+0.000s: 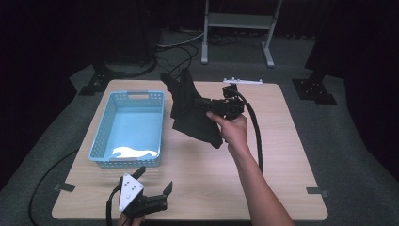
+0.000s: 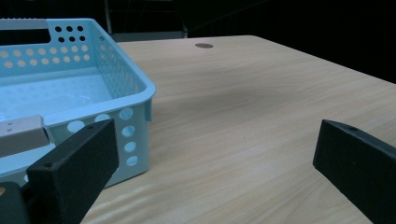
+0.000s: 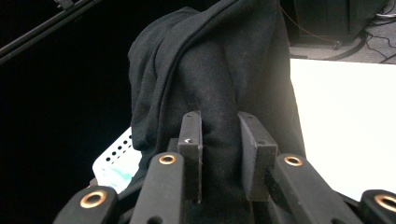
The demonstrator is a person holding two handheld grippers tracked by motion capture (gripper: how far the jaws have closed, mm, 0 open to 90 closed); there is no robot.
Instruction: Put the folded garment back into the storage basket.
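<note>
Black cloth [image 3: 210, 70]: soft, light, limp; right gripper [image 3: 219, 140] pinching bunched fold; left gripper [image 2: 215, 154] spread, idle beside basket [image 2: 140, 88]

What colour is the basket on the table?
Light blue basket, with perforated walls, best seen in the high view.

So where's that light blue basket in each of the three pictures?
High view: the blue basket sits on the left half of the table, left of the black cloth.
Left gripper view: it takes up the left side, behind the near jaw.
Right gripper view: a perforated corner peeks out at lower left, beside the cloth.
Shared landmark: the pale wooden table, seen beside the basket.
</note>
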